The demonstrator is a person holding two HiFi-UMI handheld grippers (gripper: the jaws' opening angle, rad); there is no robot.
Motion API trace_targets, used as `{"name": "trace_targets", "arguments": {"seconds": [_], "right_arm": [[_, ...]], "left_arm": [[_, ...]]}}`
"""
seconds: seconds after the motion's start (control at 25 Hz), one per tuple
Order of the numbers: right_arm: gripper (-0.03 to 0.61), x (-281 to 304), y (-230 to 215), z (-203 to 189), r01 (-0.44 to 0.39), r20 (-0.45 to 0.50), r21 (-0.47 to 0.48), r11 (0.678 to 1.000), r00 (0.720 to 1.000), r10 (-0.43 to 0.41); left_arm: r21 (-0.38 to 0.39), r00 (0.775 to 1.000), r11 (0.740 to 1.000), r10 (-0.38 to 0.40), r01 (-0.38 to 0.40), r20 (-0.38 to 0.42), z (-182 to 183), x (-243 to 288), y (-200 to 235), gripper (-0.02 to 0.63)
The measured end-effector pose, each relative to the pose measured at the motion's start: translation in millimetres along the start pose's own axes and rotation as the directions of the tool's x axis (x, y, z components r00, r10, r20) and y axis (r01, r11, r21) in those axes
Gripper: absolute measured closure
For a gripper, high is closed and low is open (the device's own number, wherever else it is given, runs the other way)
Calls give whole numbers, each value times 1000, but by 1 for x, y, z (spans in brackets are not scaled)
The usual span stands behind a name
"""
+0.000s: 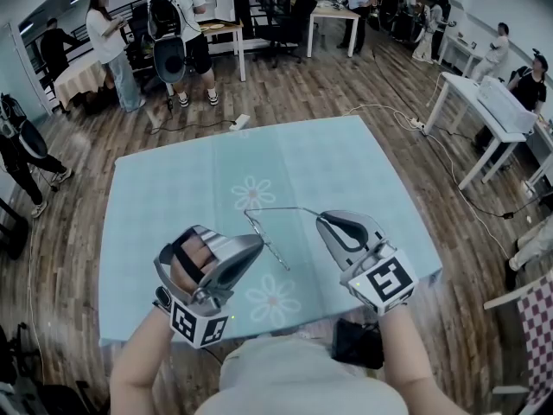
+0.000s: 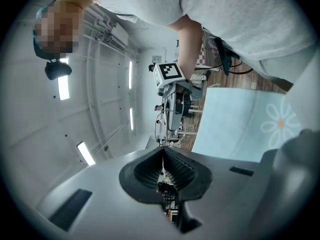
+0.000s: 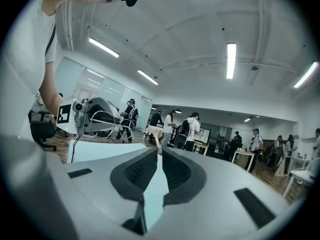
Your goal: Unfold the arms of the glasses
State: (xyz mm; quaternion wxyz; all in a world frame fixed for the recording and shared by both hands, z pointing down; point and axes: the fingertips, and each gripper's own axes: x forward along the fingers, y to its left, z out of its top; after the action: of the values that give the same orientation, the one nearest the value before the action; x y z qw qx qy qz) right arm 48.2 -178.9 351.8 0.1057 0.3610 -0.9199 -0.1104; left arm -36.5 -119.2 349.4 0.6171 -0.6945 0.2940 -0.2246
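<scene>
Left gripper (image 1: 257, 245) is clamped shut on the glasses (image 1: 285, 208). Right gripper (image 1: 321, 219) has its 2 jaws slightly apart around 1 arm. The table (image 1: 173, 188) has open cloth ahead and its near edge beneath the wrists.

head camera steeply above table (image 1: 173, 188)

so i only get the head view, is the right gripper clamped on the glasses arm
Observer: The right gripper view shows the right gripper with its pads a slit apart and the tablecloth visible through it. The glasses arm lies in the mouth, apparently not pinched.
Operator: and the left one
Observer: In the left gripper view, the left gripper is shut on the glasses frame at its tips.
Operator: where are the lenses
Observer: A lens hangs just past the left tips, between the two grippers.
</scene>
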Motion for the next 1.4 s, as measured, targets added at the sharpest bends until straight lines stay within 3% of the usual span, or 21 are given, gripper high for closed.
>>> {"name": "trace_targets", "arguments": {"seconds": [0.6, 0.96, 1.4], "right_arm": [[531, 14, -23, 1, 58, -5, 18, 998, 998, -58], [526, 23, -27, -1, 47, -5, 20, 999, 999, -47], [526, 21, -23, 3, 34, 17, 33, 999, 999, -35]], "left_arm": [[53, 999, 999, -4, 2, 41, 15, -8, 1, 603], [104, 998, 995, -15, 9, 59, 22, -12, -2, 603], [106, 1000, 994, -3, 0, 26, 14, -12, 3, 603]]}}
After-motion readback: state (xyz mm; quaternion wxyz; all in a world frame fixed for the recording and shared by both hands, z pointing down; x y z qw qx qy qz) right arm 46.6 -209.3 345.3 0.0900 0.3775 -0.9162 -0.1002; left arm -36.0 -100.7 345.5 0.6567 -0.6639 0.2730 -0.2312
